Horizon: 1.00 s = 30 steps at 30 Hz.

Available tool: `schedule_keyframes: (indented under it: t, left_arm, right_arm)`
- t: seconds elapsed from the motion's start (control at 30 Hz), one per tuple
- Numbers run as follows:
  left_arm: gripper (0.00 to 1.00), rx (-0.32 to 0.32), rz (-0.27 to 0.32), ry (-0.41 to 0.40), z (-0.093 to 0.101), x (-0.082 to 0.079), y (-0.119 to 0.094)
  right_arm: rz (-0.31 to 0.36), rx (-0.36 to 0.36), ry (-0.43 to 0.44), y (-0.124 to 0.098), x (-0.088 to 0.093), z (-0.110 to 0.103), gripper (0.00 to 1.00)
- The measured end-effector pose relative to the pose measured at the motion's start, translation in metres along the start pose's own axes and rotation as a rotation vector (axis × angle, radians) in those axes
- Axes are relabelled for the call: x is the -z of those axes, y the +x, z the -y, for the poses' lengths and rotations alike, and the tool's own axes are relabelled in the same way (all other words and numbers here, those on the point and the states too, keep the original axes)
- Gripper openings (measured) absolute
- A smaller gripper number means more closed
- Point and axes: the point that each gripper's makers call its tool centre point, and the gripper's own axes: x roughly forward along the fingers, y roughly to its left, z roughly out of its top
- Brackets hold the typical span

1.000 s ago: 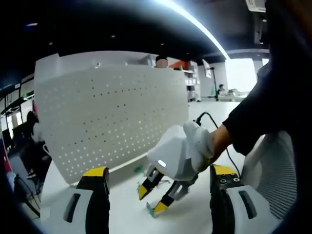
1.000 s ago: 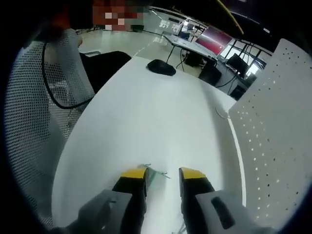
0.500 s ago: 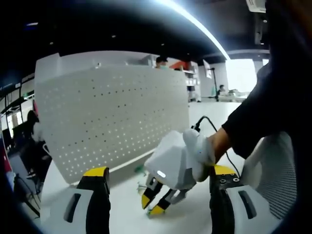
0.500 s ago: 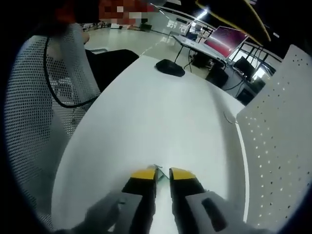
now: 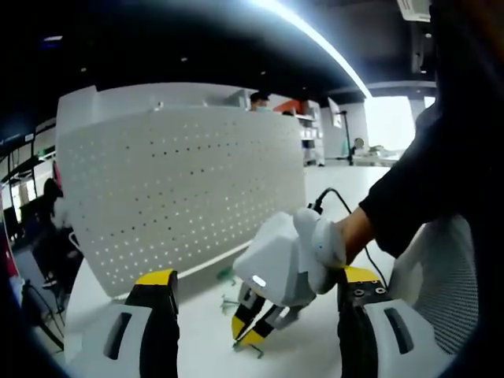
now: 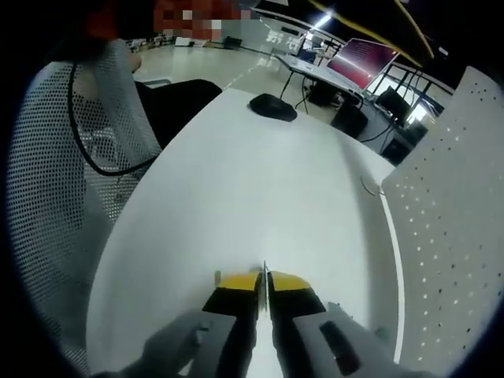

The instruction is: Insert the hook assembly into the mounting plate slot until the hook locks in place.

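The right hand-held gripper (image 6: 264, 285) is clamped on the thin wire hook (image 6: 264, 272), just above the white counter (image 6: 236, 189); the left hand-held gripper (image 5: 252, 291) waits with jaws apart. This looks like the pick-up step. Next the hook must be carried to the pegboard plate (image 5: 181, 181) and lined up with a slot.

- Your left gripper view sits low, near the pegboard (image 5: 181, 189), facing it across the table (image 5: 205, 346).
- Your right gripper view looks along the table (image 6: 236, 197), pegboard (image 6: 453, 236) at its right edge; both share these.
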Motion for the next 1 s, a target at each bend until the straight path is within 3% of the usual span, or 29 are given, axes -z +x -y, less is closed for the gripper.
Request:
schedule_keyframes:
  t: [0.53,1.0]
  left_arm:
    - [0.83,0.000,-0.002,-0.002,-0.001,0.001,0.000]
    - [0.83,0.003,-0.010,-0.005,0.000,0.002,0.001]
  right_arm:
    - [-0.008,0.006,-0.006,0.001,0.000,0.003,0.00]
    - [0.041,0.110,0.119,-0.029,0.007,0.019,0.00]
